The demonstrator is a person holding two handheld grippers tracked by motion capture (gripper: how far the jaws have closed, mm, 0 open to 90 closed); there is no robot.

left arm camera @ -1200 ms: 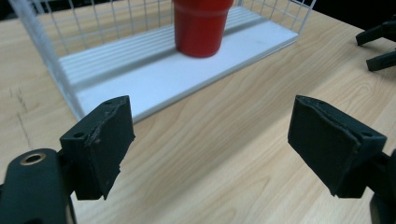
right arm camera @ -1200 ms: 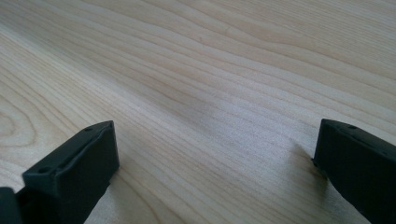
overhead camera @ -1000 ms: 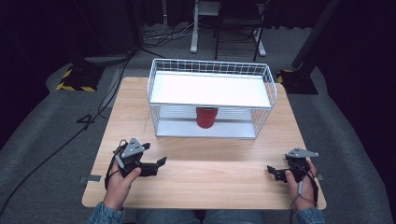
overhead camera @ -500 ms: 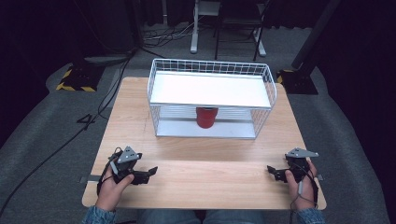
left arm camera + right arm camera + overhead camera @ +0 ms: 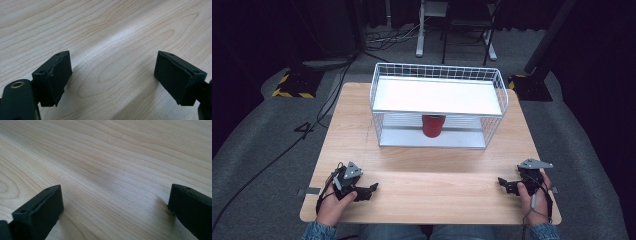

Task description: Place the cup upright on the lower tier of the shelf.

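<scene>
A red cup (image 5: pixel 433 125) stands on the lower shelf of a white wire rack (image 5: pixel 438 106) at the table's far middle, under the rack's white top shelf. My left gripper (image 5: pixel 371 189) rests low on the wooden table (image 5: pixel 432 170) near the front left, open and empty. My right gripper (image 5: pixel 503 183) sits near the front right edge, open too. In the left gripper view the jaws stand wide apart just above bare wood (image 5: pixel 112 65). The right gripper view has its two jaws spread over bare wood (image 5: pixel 115 182) as well. Both grippers are far from the rack.
Dark floor surrounds the table, with cables (image 5: pixel 312 125) at the left and chair and stand legs (image 5: pixel 452 40) behind. Two yellow-and-black striped bases (image 5: pixel 292 85) lie on the floor at the back corners. Bare wood stretches between the grippers and the rack.
My left gripper has drawn back toward the front edge and dropped lower onto the table. The right gripper and the cup have stayed put.
</scene>
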